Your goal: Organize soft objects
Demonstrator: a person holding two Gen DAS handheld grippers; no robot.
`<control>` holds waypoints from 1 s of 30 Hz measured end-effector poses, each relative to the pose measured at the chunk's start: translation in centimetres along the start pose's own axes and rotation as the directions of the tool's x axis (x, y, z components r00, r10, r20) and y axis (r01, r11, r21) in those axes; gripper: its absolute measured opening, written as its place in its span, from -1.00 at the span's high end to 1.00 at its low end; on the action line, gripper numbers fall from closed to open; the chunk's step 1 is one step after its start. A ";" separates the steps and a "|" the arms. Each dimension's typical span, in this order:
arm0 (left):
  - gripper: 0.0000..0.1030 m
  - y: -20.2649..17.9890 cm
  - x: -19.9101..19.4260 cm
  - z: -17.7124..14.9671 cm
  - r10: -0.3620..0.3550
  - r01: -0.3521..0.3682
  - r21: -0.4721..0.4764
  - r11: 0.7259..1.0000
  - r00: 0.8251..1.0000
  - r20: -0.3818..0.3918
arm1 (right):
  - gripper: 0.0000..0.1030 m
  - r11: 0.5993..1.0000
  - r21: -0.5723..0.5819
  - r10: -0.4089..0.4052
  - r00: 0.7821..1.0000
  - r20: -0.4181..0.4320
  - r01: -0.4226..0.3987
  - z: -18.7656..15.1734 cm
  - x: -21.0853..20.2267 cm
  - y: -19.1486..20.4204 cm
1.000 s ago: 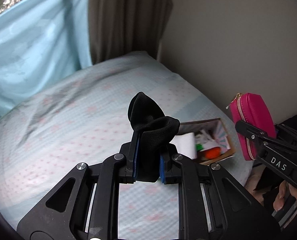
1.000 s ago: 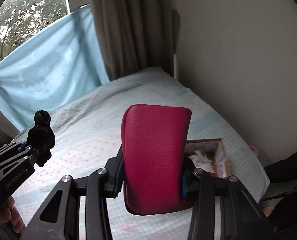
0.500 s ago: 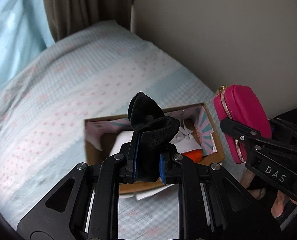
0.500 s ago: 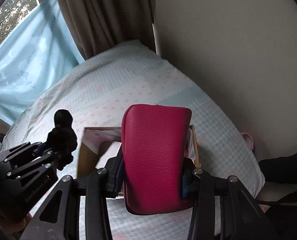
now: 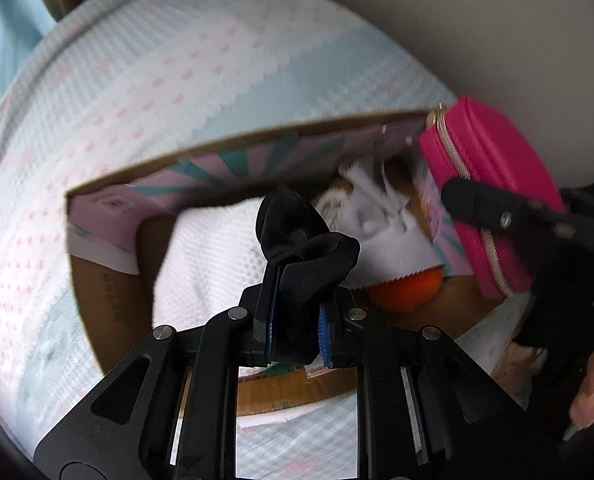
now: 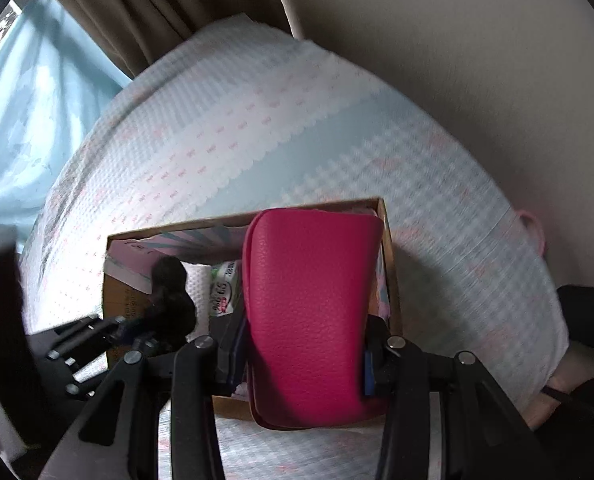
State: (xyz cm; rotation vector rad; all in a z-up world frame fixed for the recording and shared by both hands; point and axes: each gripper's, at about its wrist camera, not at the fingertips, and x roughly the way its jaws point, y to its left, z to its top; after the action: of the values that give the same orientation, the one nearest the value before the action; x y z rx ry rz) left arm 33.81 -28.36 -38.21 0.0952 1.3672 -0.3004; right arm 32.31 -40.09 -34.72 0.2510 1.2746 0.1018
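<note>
Pinching black sock, left claw over box

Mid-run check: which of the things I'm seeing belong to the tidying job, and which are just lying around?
In play:
- black sock, clamped in the left claw
- pink pouch, clamped in the right claw
- cardboard box, already holding a white mesh cloth and an orange item

Just there:
- bedspread
- brown curtain
- blue drape
- wall
</note>
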 end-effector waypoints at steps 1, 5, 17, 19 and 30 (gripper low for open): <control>0.73 -0.2 0.6 0.0 0.006 -0.006 0.007 1.000 1.000 -0.013 | 0.22 1.000 0.008 0.000 1.000 -0.021 0.000 0.2 0.4 -0.2; 0.73 -0.4 1.8 -0.1 0.022 -0.020 0.029 0.999 0.999 -0.048 | 0.21 0.999 0.043 -0.006 0.995 -0.101 0.011 0.8 2.5 -0.8; -0.99 0.8 -1.2 -0.4 0.029 -0.029 0.038 0.999 1.000 0.006 | -0.83 0.989 0.142 0.056 0.994 -0.099 -0.041 1.8 2.6 -1.4; -0.99 1.3 -1.5 -0.6 0.033 -0.033 0.032 0.999 0.999 0.002 | -0.83 0.991 0.133 0.041 0.995 -0.096 -0.028 1.7 2.3 -1.1; -0.99 2.8 -9.1 -3.6 0.054 -0.058 0.032 0.998 0.993 0.108 | -0.83 0.994 0.110 0.024 1.000 0.000 -0.024 -0.2 -4.2 1.9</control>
State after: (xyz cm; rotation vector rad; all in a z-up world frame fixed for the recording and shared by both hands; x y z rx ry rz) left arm 29.60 -23.43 -30.43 0.1440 1.2507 -0.2784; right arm 31.02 -39.08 -30.41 0.3612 1.2804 0.0522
